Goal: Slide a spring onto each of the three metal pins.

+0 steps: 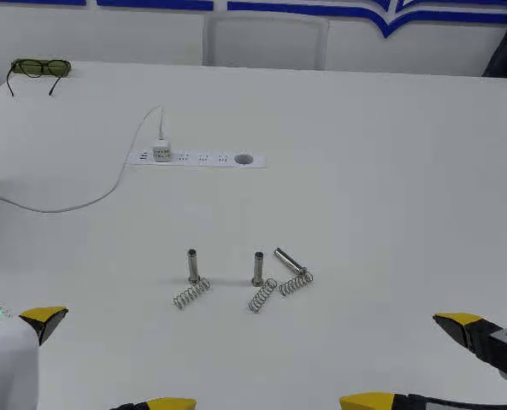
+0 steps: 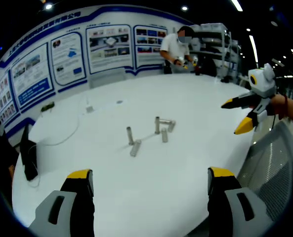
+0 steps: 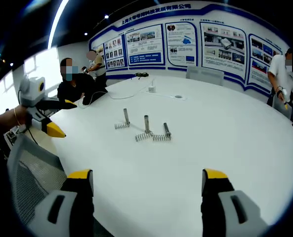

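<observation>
Nearest, low in the head view: left gripper point(image 1: 108, 359) and right gripper point(image 1: 407, 360), both with jaws spread wide and holding nothing.

Ahead of both, well apart from either pair of jaws, on the bare white worktop point(image 1: 364, 222): three springs, all lying flat, none on a pin yet. Left spring point(image 1: 191, 294), middle spring point(image 1: 262, 295) and right spring point(image 1: 296, 282), each with its long axis slanting up to the right in the head view, far end touching or just beside the foot of a pin.

Just behind: three pins. Left pin point(image 1: 192, 265) and middle pin point(image 1: 258, 267) upright on their bases. Right pin point(image 1: 289, 261) apparently on its side, long axis slanting away to the left, though hard to say for sure.

Whole cluster roughly midway between the grippers: left spring and left pin nearer the left gripper, right spring and right pin nearer the right. Likely calls for reaching forward and down, closing across a spring's coils, tipping it vertical and lowering it over an upright pin. Probably needs the right pin stood up or held first.

Farther back: one power strip point(image 1: 193, 159) with one white plug point(image 1: 161, 152). Farthest: one pair of glasses point(image 1: 39, 67) near the worktop's far left corner.
</observation>
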Action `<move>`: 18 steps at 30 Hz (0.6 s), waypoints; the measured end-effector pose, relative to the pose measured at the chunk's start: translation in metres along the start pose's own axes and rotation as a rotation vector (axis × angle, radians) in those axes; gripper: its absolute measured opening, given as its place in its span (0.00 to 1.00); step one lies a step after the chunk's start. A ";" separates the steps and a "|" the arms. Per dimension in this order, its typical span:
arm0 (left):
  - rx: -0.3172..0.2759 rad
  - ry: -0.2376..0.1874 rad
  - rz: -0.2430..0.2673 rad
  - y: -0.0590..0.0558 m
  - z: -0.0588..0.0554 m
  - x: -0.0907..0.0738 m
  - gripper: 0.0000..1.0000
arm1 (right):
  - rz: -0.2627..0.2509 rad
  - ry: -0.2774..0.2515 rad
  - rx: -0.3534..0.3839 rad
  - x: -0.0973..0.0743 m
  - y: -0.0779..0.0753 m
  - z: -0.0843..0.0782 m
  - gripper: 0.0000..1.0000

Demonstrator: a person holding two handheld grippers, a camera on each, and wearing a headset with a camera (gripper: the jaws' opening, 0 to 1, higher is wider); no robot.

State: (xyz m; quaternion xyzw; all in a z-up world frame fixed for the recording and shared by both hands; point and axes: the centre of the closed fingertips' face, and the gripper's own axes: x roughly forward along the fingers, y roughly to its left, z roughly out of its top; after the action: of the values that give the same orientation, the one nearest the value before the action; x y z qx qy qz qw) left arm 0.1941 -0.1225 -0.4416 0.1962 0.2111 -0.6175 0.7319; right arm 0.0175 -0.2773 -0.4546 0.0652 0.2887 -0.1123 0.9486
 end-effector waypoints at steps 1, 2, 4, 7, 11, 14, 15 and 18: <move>0.000 0.002 0.000 0.000 0.000 0.000 0.98 | 0.000 0.001 0.001 0.000 0.000 0.000 0.92; 0.000 0.003 0.001 0.000 -0.001 0.000 0.98 | 0.000 0.002 0.002 0.000 0.000 -0.001 0.92; 0.001 0.005 0.001 0.000 -0.001 0.001 0.98 | 0.000 0.004 0.007 0.001 0.000 -0.001 0.91; 0.000 0.003 0.000 0.000 0.000 0.001 0.97 | -0.002 0.002 0.017 0.001 -0.001 -0.001 0.90; 0.003 0.006 0.000 0.000 -0.001 0.002 0.97 | -0.003 0.004 0.021 0.003 -0.002 0.000 0.90; 0.001 0.004 -0.001 -0.001 -0.001 0.002 0.97 | -0.003 0.006 0.024 0.005 -0.004 0.000 0.90; 0.000 0.003 -0.001 -0.001 -0.001 0.002 0.97 | -0.004 0.007 0.024 0.006 -0.004 0.001 0.90; -0.003 -0.008 -0.003 -0.002 0.000 0.002 0.97 | -0.007 0.007 0.026 0.008 -0.007 0.002 0.89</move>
State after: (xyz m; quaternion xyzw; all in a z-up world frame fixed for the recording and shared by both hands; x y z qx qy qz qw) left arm 0.1926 -0.1248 -0.4428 0.1923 0.2094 -0.6191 0.7321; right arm 0.0237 -0.2855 -0.4577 0.0771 0.2907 -0.1193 0.9462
